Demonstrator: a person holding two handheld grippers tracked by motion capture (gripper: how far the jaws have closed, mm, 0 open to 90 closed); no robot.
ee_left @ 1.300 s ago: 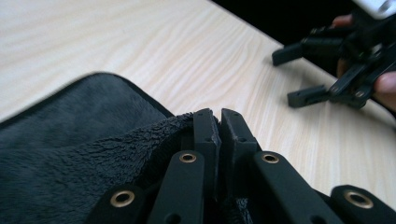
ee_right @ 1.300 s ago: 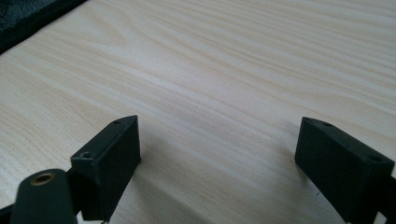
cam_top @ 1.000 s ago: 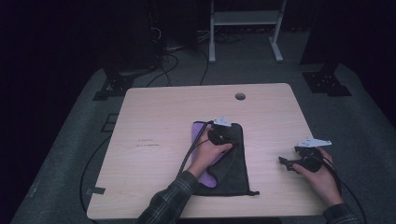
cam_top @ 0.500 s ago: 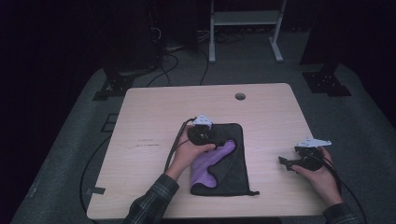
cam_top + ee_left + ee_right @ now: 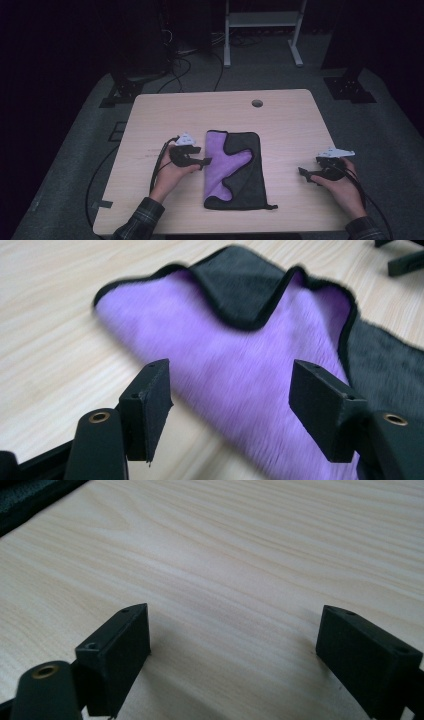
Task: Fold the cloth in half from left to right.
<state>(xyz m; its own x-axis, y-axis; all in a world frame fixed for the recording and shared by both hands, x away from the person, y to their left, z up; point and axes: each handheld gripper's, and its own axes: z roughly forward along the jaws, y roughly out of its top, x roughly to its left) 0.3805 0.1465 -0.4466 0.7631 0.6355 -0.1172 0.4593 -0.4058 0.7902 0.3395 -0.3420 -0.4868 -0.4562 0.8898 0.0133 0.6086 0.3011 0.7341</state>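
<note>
A cloth (image 5: 235, 167), purple on one face and dark grey on the other, lies on the middle of the wooden table (image 5: 280, 115). A flap is folded over, so purple shows on its left half. My left gripper (image 5: 205, 161) rests just left of the cloth, pointing at it. In the left gripper view its jaws (image 5: 230, 385) stand open, having just been opening, and the purple cloth (image 5: 240, 365) lies ahead of them, ungripped. My right gripper (image 5: 303, 173) sits near the table's right front, open over bare wood (image 5: 235, 635).
A round cable hole (image 5: 257, 103) is in the table's back part. A black cable (image 5: 159, 165) trails from the left gripper over the table's left edge. A white-legged stand (image 5: 262, 30) and dark equipment stand on the floor beyond the table.
My left hand has moved left off the cloth, drawing a flap over so more purple shows, and let it go with its jaws opened. The right hand has stayed put.
</note>
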